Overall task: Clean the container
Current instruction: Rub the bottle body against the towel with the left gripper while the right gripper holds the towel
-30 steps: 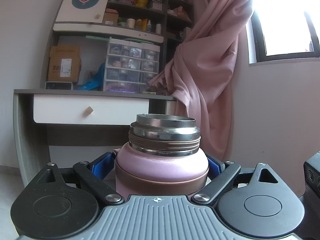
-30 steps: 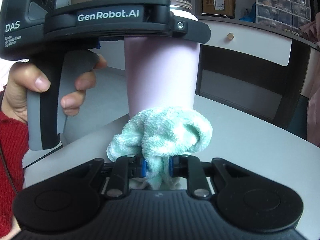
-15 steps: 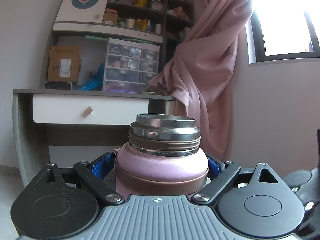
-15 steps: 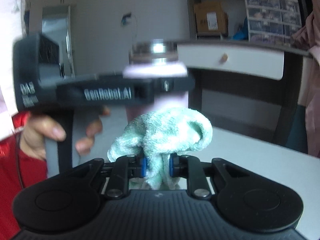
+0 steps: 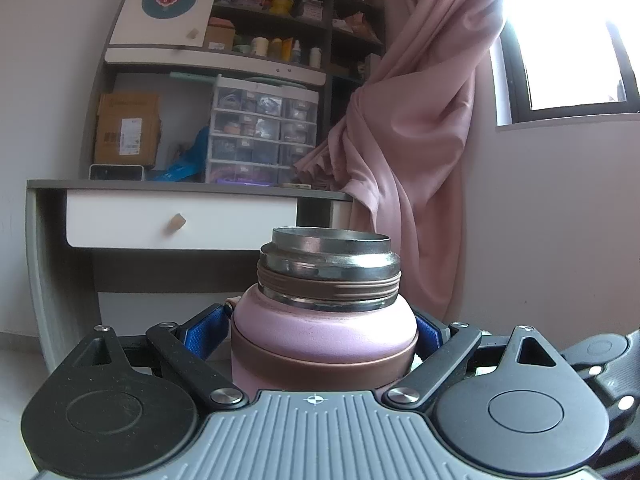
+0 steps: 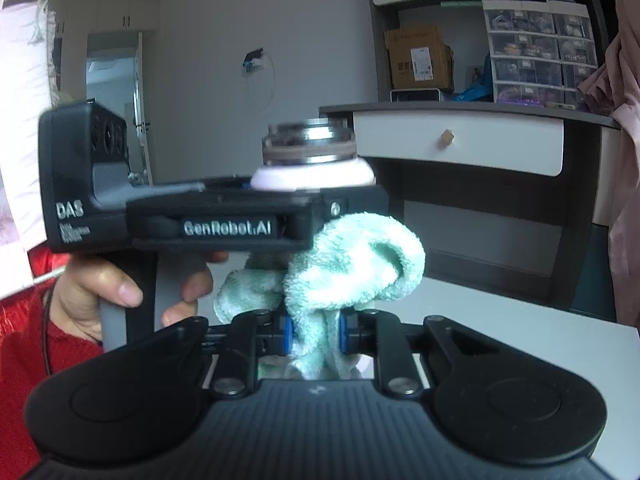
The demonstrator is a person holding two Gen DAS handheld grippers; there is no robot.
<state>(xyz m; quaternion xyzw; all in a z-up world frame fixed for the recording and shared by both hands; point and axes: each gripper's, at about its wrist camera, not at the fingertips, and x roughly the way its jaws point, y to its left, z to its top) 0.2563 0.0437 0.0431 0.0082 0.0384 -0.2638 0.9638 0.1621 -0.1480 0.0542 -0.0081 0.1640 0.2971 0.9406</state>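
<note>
A pink flask [image 5: 324,336] with an open steel mouth [image 5: 330,242] stands upright, lid off. My left gripper [image 5: 324,344] is shut on its shoulder, blue pads on both sides. In the right wrist view the flask top [image 6: 310,160] shows above the left gripper body [image 6: 224,216]. My right gripper [image 6: 314,334] is shut on a mint green cloth [image 6: 356,264], held beside and below the flask's neck, close to the left gripper. The flask's lower body is hidden there.
A white table [image 6: 520,328] lies under the right gripper. A desk with a white drawer [image 5: 180,220] and cluttered shelves stands behind. A pink curtain [image 5: 416,160] hangs to the right, beside a bright window [image 5: 572,52].
My right gripper has risen with the cloth, from beside the flask's body to near its shoulder. The left gripper and flask have held still.
</note>
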